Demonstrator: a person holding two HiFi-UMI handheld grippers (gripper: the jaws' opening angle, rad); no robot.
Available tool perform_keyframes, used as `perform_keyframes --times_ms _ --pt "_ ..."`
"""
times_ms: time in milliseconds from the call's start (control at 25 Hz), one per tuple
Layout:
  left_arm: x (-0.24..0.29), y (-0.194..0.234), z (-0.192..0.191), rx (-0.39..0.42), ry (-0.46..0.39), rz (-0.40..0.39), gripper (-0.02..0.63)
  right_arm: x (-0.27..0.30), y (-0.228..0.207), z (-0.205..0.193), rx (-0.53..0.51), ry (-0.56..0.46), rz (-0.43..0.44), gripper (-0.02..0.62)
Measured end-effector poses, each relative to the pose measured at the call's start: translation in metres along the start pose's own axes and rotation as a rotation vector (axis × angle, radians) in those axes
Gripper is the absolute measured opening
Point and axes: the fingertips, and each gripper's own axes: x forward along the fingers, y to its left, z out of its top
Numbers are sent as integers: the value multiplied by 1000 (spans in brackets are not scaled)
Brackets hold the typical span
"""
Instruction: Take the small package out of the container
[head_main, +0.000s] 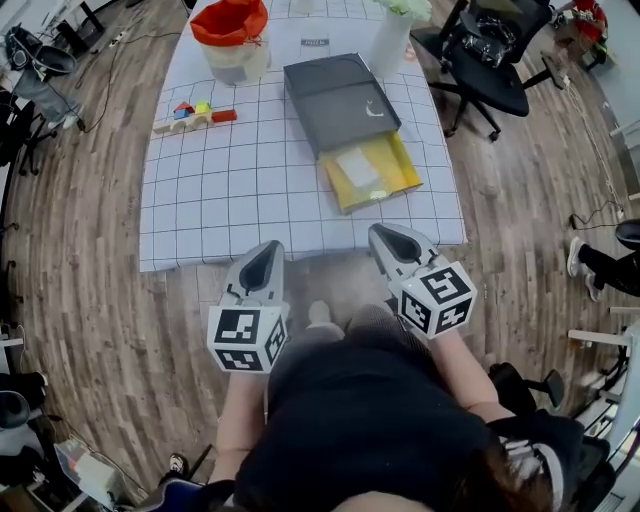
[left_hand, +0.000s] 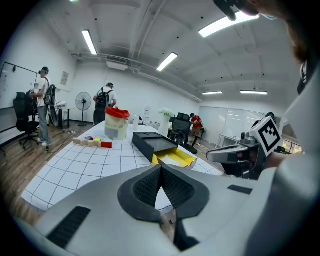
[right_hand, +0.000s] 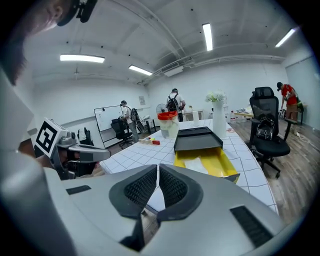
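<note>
Two grippers are hovering off the table's (head_main: 200, 210) near edge. The left gripper (head_main: 270, 246) is keeping its jaws pressed together, empty; the right gripper (head_main: 380, 230) is holding its jaws a sliver apart, empty. The small package (head_main: 357, 166), flat and white, is lying in the yellow tray (head_main: 398, 178) sticking out of the dark grey container's (head_main: 335, 95) near end. The lid's pale logo is reading too small.

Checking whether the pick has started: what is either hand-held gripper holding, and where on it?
Nothing. The left hand-held gripper has its jaws together, the right hand-held gripper a slit apart, both empty; the small package lies in the yellow tray.
</note>
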Motion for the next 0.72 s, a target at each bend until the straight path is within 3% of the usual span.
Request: perform_keyframes --times_ms 160,360,720 --pt "8 10 0 -6 10 -10 26 14 -6 6 -22 23 -15 85" --pt "19 22 6 -20 16 -1 26 32 -19 18 -58 55 -30 111" --pt "49 48 22 -44 19 83 26 84 -57 28 -148 178 18 159"
